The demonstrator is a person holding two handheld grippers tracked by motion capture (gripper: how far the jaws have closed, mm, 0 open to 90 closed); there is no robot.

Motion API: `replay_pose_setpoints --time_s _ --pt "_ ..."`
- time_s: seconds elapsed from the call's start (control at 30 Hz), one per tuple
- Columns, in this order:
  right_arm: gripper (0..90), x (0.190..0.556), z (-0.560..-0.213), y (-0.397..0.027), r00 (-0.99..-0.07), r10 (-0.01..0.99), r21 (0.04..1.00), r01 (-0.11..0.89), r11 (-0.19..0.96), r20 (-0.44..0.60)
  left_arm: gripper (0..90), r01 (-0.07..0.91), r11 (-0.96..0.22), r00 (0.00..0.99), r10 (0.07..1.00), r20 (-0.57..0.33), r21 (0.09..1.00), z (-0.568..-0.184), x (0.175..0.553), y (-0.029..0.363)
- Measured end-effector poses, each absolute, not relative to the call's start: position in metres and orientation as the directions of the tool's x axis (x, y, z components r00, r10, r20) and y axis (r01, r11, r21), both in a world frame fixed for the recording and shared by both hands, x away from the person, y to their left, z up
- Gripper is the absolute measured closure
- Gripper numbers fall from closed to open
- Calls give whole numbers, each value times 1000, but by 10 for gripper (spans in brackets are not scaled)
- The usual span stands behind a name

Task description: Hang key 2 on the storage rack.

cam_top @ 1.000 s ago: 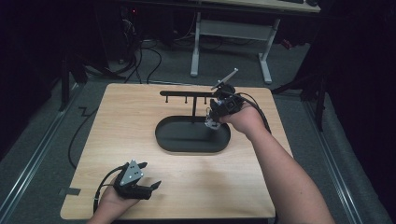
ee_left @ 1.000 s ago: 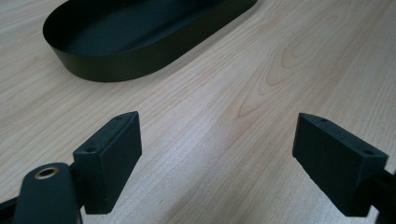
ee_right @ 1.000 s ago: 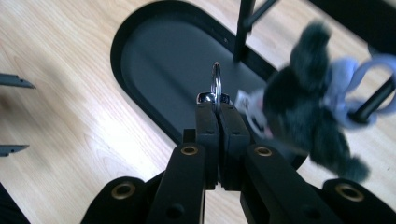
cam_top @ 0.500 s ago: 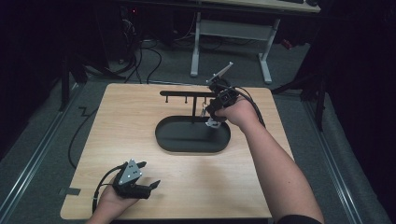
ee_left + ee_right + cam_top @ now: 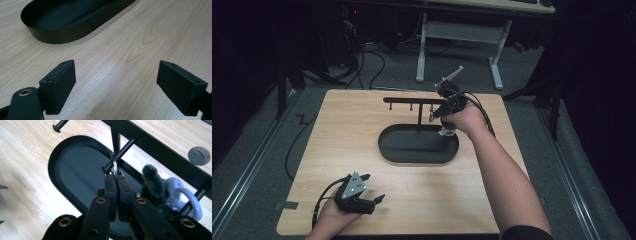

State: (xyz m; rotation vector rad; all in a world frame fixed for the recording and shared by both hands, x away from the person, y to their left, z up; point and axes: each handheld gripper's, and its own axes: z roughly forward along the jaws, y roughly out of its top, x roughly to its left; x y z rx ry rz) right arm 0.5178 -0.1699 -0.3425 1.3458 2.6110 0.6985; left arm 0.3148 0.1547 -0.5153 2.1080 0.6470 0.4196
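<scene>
My right tongs (image 5: 115,178) pinch a key ring (image 5: 114,164) at the rack's peg (image 5: 121,152); its charm (image 5: 160,192) is half hidden. Left tongs (image 5: 116,85) gape over the counter's (image 5: 140,37) near-left corner.

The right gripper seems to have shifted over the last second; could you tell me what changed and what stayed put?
The right gripper, shut on a key ring, has moved up the high view toward the rack, bringing the ring onto a peg. The left gripper stayed open near the table's front edge; the tray did not move.
</scene>
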Motion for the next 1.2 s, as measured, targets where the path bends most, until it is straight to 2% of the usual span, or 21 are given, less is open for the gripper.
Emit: replay_pose_setpoints --time_s 0.43,0.97,1.2 --pt "819 515 -348 -170 -574 814 461 750 474 95 164 290 -495 812 580 64 819 -516 315 153" --pt "641 488 -354 -178 -547 831 485 757 438 103 164 289 -503 814 576 67 815 -517 316 151" --pt "548 464 -372 -185 -570 814 517 733 442 112 164 289 -510 816 574 70 810 -518 317 149"
